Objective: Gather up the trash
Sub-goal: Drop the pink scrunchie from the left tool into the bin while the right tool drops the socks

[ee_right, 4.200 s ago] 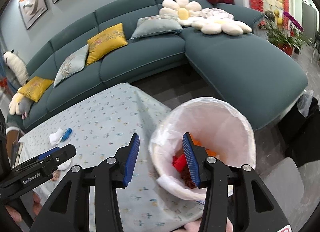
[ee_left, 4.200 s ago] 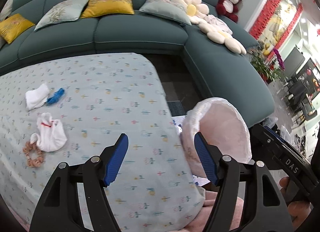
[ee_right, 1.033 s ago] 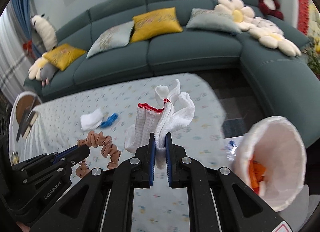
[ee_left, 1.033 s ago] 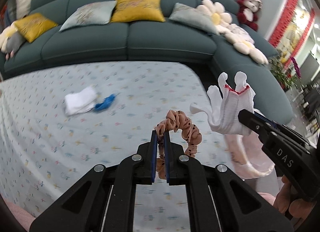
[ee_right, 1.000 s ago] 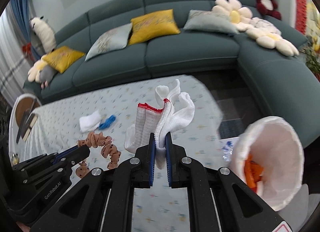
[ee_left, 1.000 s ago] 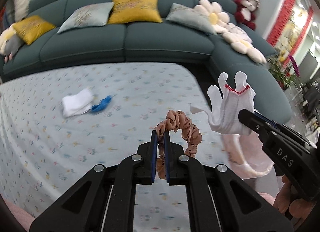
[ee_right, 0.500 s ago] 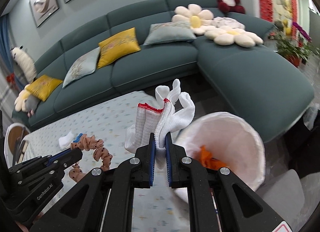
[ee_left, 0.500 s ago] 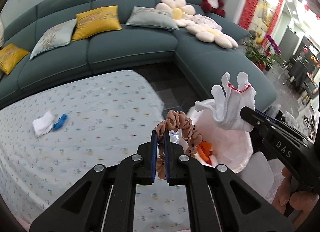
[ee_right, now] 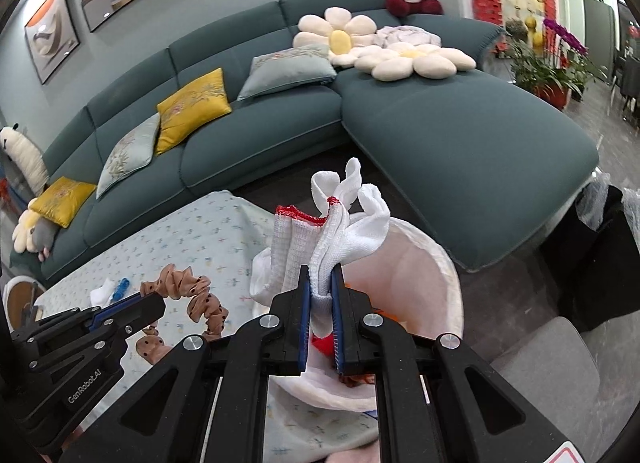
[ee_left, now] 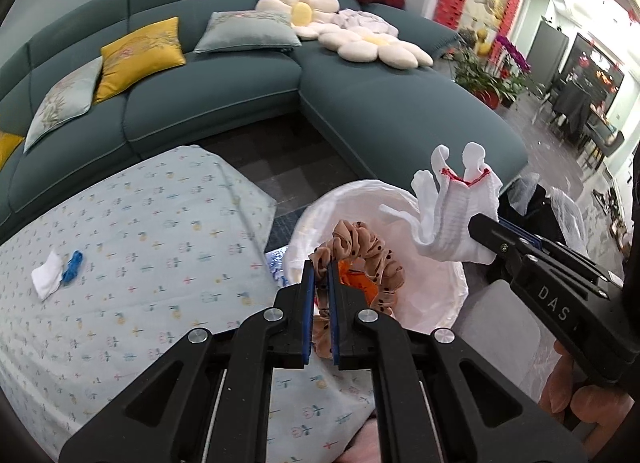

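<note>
My left gripper (ee_left: 319, 269) is shut on a peach dotted scrunchie (ee_left: 366, 249), which hangs over the open mouth of the white-lined trash bin (ee_left: 444, 283). My right gripper (ee_right: 321, 277) is shut on a white knitted glove with a red cuff edge (ee_right: 320, 223), held above the same bin (ee_right: 436, 263). In the left wrist view the glove (ee_left: 452, 207) shows at the right, over the bin's far rim. Orange and red trash lies inside the bin. A white wad (ee_left: 47, 281) and a blue scrap (ee_left: 73, 266) lie on the patterned tablecloth (ee_left: 140, 243).
The bin stands off the table's right corner, on dark floor in front of the teal corner sofa (ee_left: 380, 103) with cushions. A black bag and clear wrap (ee_right: 604, 247) sit at the right. A person's hand (ee_left: 576, 395) holds the right gripper's handle.
Both grippers have swung right, from over the table to over the bin, carrying the scrunchie and the glove. The white wad and blue scrap stayed on the cloth.
</note>
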A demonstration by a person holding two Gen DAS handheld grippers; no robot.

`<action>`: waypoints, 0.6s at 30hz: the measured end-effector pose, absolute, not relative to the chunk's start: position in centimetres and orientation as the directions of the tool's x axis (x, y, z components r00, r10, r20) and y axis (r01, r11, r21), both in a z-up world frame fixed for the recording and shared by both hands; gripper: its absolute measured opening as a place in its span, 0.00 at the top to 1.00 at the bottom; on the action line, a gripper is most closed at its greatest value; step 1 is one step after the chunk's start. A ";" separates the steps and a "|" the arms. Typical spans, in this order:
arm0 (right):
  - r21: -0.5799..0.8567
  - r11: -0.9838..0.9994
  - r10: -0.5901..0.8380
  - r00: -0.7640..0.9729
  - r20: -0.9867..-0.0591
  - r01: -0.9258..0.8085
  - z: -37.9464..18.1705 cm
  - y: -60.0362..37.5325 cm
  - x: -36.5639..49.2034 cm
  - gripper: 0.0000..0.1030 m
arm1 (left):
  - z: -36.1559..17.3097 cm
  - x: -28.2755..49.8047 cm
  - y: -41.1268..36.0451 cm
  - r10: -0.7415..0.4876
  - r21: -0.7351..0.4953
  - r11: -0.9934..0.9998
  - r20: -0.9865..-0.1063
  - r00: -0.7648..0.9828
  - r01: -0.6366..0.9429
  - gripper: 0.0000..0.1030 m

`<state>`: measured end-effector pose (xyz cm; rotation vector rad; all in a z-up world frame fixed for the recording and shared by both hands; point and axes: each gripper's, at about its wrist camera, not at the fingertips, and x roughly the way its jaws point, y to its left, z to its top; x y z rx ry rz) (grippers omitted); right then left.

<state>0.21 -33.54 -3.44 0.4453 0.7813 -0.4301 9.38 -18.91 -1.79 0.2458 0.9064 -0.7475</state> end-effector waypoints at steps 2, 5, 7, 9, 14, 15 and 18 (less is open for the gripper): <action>0.223 0.817 -0.206 0.630 -0.749 0.532 -3.7 -34.1 -0.2 0.91 | -2.1 9.2 -19.7 -0.480 -0.107 0.719 -0.791 0.379 0.687 0.94; 0.224 0.808 -0.211 0.622 -0.754 0.546 -4.3 -35.0 -0.6 0.91 | -2.6 9.1 -20.6 -0.478 -0.103 0.711 -0.797 0.370 0.696 0.94; 0.225 0.803 -0.213 0.618 -0.757 0.552 -4.6 -35.3 -0.8 0.91 | -2.8 9.1 -21.2 -0.478 -0.103 0.707 -0.799 0.365 0.700 0.94; 0.228 0.798 -0.213 0.614 -0.760 0.558 -4.9 -35.7 -0.9 0.91 | -2.9 9.0 -21.7 -0.478 -0.105 0.704 -0.802 0.359 0.703 0.94; 0.231 0.791 -0.212 0.609 -0.764 0.566 -5.4 -36.3 -0.7 0.89 | -3.3 9.2 -22.6 -0.481 -0.112 0.700 -0.804 0.350 0.705 0.89; 0.232 0.789 -0.214 0.608 -0.765 0.568 -5.5 -36.2 -0.6 0.86 | -3.3 9.2 -22.6 -0.479 -0.111 0.705 -0.803 0.354 0.701 0.86; 0.229 0.785 -0.227 0.611 -0.758 0.576 -5.6 -36.3 -0.5 0.76 | -3.5 9.7 -22.5 -0.476 -0.121 0.723 -0.801 0.364 0.680 0.68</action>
